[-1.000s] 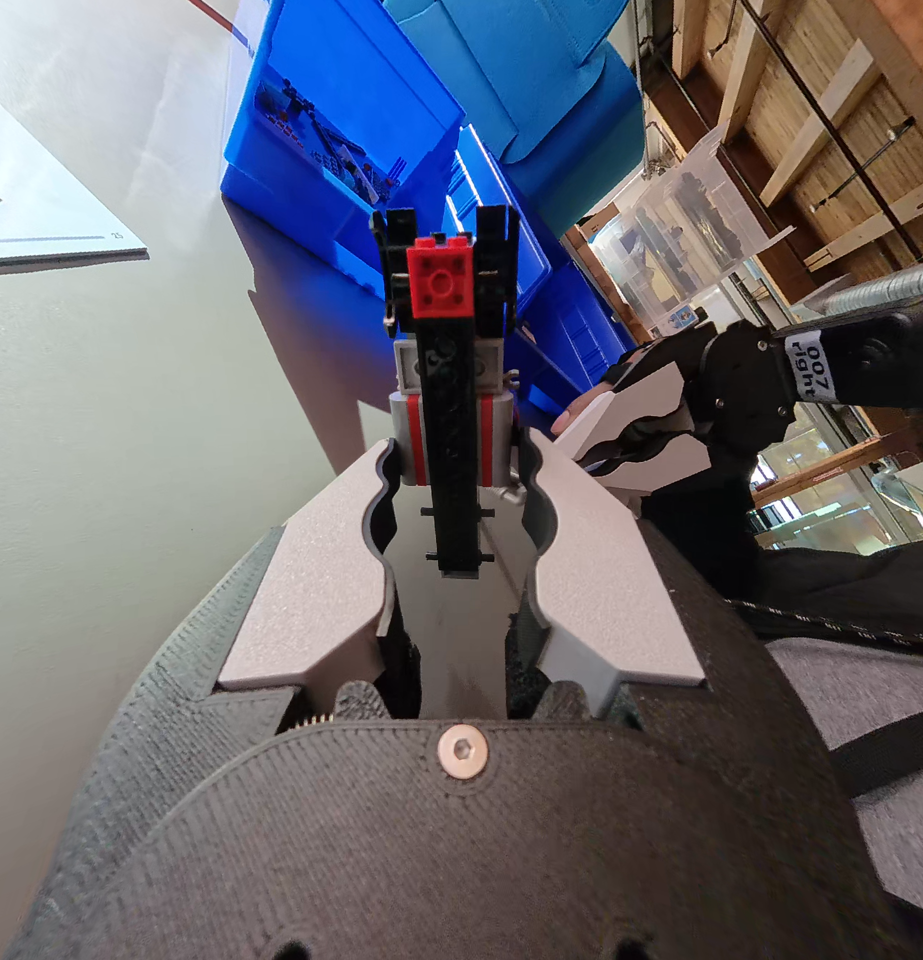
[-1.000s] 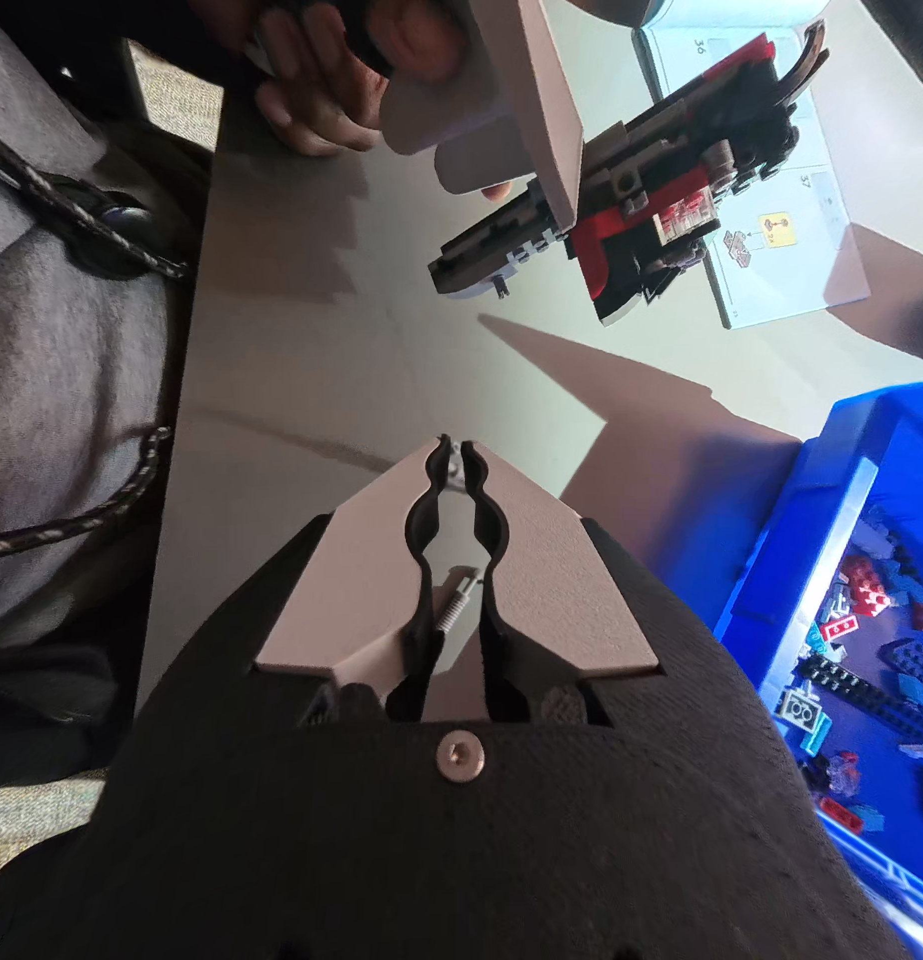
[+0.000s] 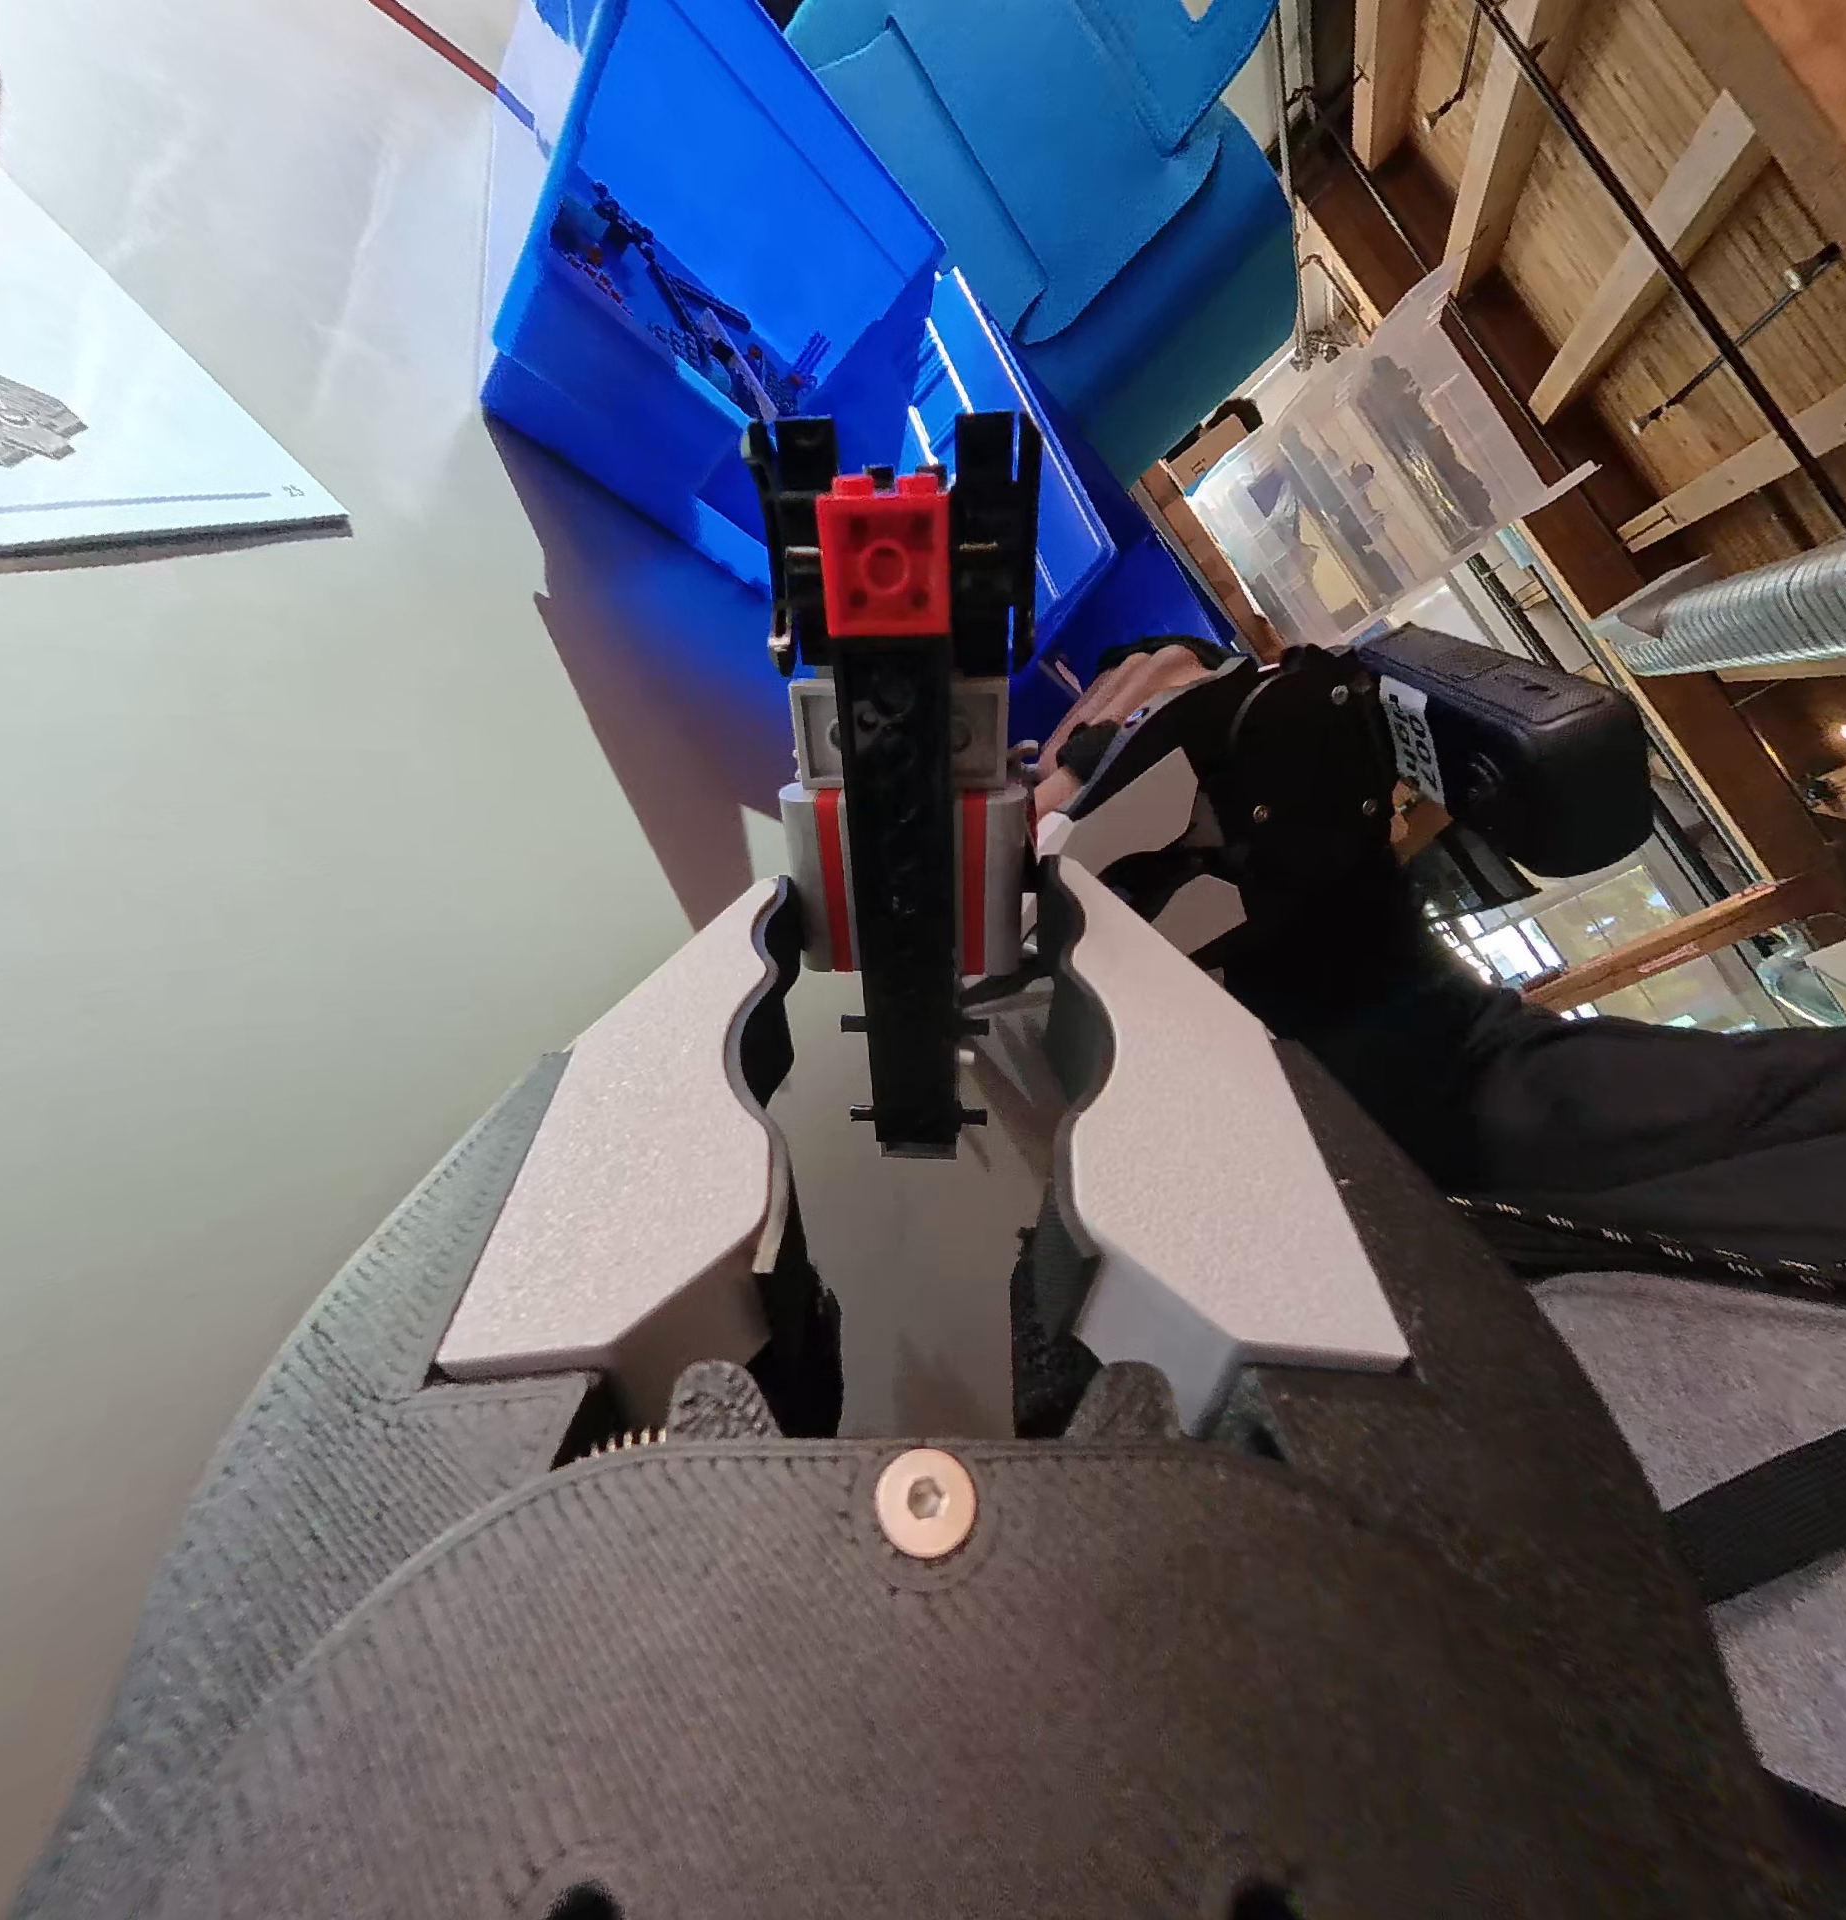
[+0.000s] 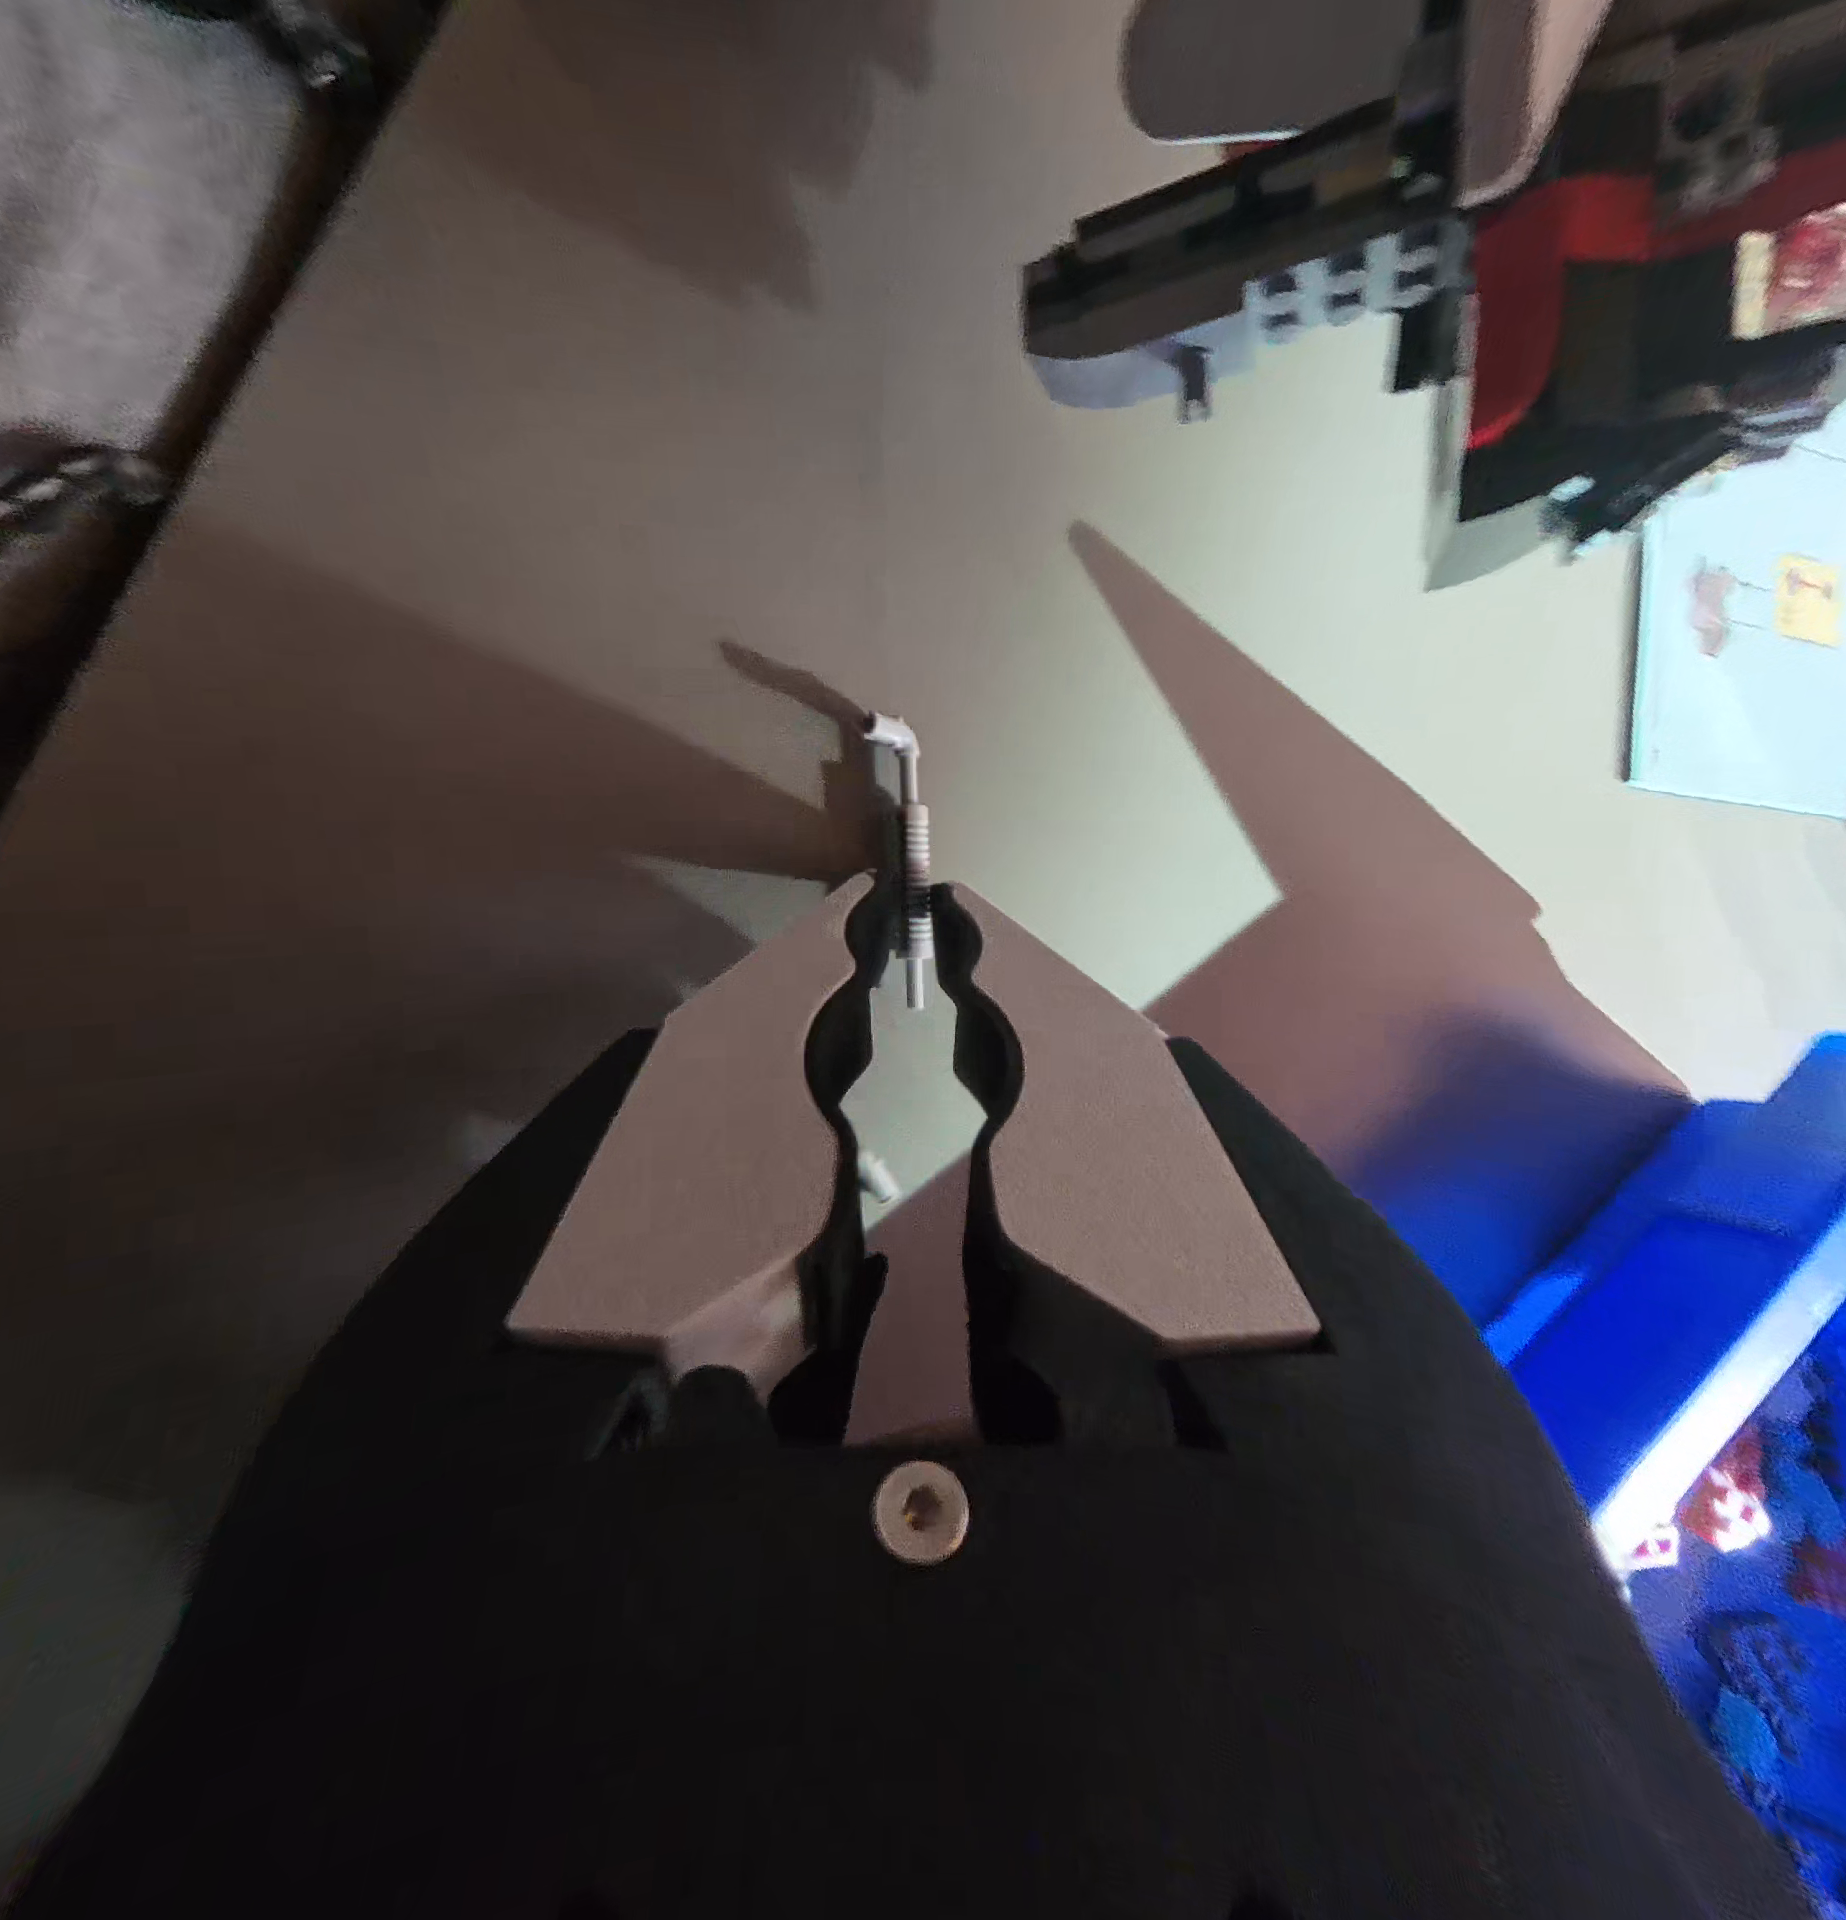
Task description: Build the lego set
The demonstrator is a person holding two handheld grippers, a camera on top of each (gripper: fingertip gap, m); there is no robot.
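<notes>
My left gripper is shut on the partly built lego model, a black, red and grey build that sticks out forward past the fingertips. In the right wrist view the model hangs above the table at the upper right, blurred. My right gripper is shut on a small light-grey ribbed rod piece with a bent end, held at the very fingertips. The right gripper also shows in the left wrist view, just right of the model.
Blue bins with loose bricks stand behind the model; one is at the lower right of the right wrist view. An open instruction booklet lies on the pale table. Another tiny grey piece lies on the table. Across from one pair of fingers to the other is roughly 11 cm.
The right gripper now pinches the small grey rod at its tips and has moved nearer the model, which looks larger in its view. The left gripper still holds the model, barely moved.
</notes>
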